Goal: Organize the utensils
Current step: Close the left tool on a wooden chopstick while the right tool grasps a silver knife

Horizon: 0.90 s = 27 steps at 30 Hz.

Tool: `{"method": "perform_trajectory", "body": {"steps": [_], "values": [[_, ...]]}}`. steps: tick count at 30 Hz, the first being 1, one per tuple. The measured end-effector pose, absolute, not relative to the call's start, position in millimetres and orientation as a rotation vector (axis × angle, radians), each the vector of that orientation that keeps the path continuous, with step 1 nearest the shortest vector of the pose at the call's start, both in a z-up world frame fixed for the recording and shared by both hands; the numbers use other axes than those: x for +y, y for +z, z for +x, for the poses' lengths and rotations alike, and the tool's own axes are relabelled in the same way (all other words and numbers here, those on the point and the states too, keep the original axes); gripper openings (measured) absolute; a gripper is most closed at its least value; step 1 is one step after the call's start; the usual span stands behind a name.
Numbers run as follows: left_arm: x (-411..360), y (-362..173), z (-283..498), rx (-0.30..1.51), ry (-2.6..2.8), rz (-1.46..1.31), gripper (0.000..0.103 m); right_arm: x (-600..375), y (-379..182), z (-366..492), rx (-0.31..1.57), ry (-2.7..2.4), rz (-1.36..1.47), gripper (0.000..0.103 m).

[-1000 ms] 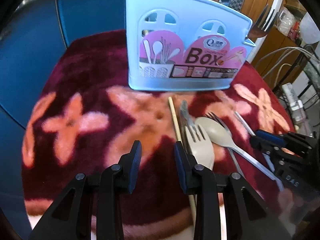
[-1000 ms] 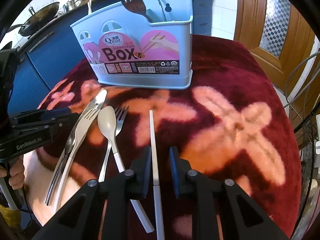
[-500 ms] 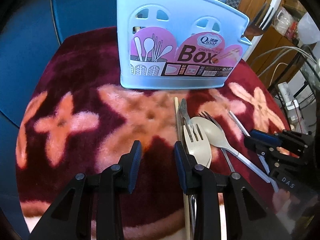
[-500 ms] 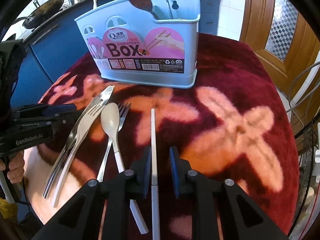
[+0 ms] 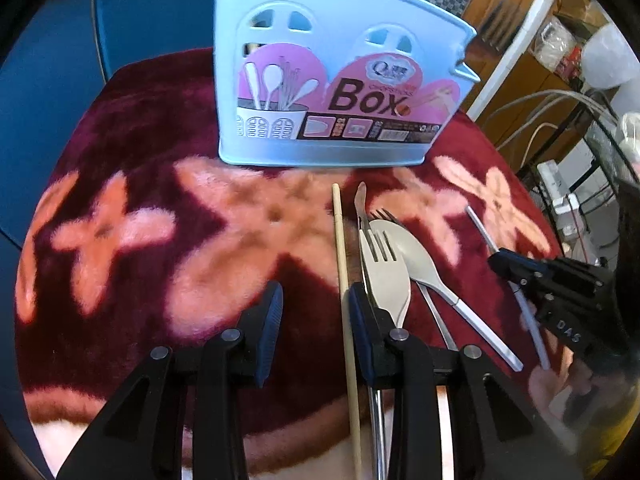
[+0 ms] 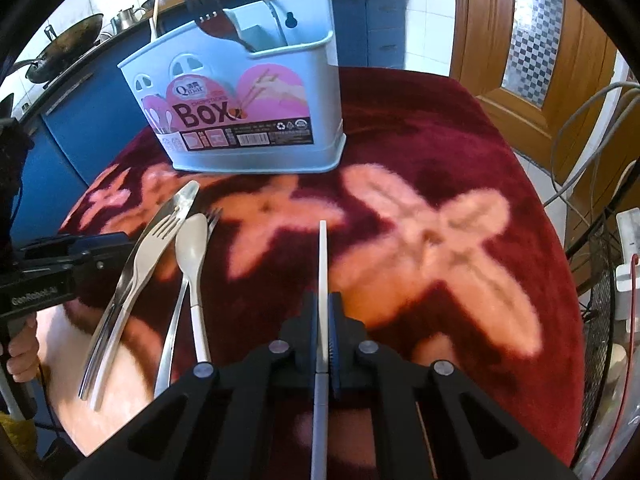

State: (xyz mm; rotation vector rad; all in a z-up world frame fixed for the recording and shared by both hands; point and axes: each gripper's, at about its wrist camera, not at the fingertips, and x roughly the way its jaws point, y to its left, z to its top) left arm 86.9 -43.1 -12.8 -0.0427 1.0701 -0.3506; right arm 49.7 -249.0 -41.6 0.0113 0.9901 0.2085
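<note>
We see box [image 6: 248,120] at back of table [image 6: 460,152] | forks [image 6: 208,12] stand in box | before it, left to right: chopstick [image 5: 342,264], knife [image 6: 180,204] under fork [image 6: 148,248], spoon [image 6: 192,240] over a second fork, stick [image 6: 323,264] apart at right between right gripper [image 6: 321,328] pads

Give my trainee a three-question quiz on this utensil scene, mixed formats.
1. True or false: the right claw is shut on the white chopstick.
2. What lies between the open left claw's pads? A) the wooden chopstick B) the beige spoon C) nothing
3. Fill in: two ____ stand in the blue utensil box.

Key: 1 true; 2 A; 3 forks.
</note>
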Motion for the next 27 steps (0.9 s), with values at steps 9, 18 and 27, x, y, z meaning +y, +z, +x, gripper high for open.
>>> {"method": "perform_trajectory", "body": {"steps": [9,18,27], "values": [[-64.5,-18.4,111.1,1.066,-0.31,0.083,0.037,-251.5,-42.0,49.3,0.996,0.224,0.013,0.007],[-79.4,-20.5,146.2,1.126,-0.313,0.14,0.037,-254.1,-42.9,64.3,1.083,0.292,0.007,0.01],[-84.6,-17.2,155.1,1.194,-0.313,0.152,0.029,-244.4,-42.8,71.0,1.123,0.291,-0.07,0.012]]}}
